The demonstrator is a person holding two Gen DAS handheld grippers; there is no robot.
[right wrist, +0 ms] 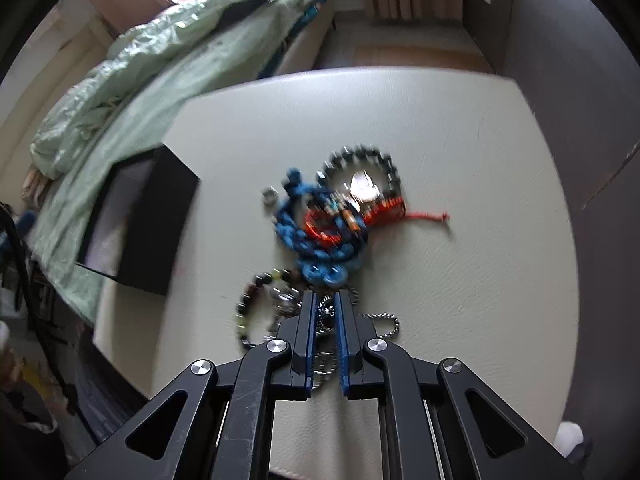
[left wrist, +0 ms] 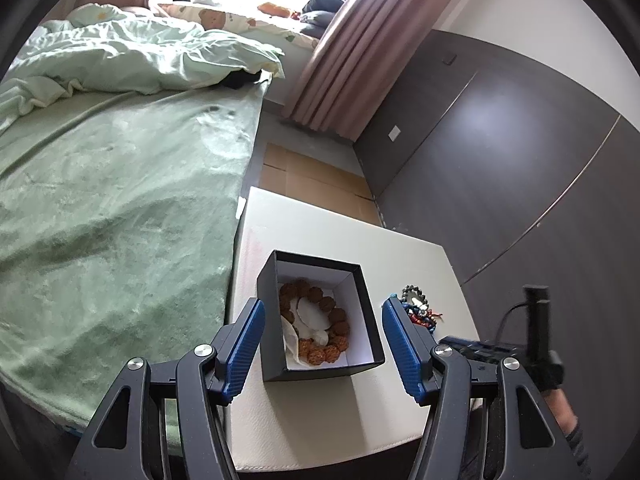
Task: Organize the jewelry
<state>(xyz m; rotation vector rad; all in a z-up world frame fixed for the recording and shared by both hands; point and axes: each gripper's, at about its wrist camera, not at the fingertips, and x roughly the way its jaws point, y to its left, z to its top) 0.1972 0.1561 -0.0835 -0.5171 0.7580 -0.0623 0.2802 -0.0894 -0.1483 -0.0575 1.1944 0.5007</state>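
Note:
An open black box (left wrist: 320,316) stands on the white table (left wrist: 320,236); inside lies a brown bead bracelet (left wrist: 316,320) on white paper. My left gripper (left wrist: 323,350) is open, its blue pads on either side of the box. A heap of jewelry (left wrist: 418,308) lies right of the box. In the right wrist view the heap holds a blue chain (right wrist: 320,240), a red cord bracelet (right wrist: 360,216), a grey bead bracelet (right wrist: 360,160) and a dark bead bracelet (right wrist: 252,304). My right gripper (right wrist: 325,304) is nearly closed on a silver chain (right wrist: 326,320). The box also shows at the left there (right wrist: 140,216).
A bed with green bedding (left wrist: 120,200) runs along the table's left side. A dark wardrobe (left wrist: 520,180) stands to the right. Pink curtains (left wrist: 352,60) hang at the back. The table's near edge (left wrist: 320,456) is close below my left gripper.

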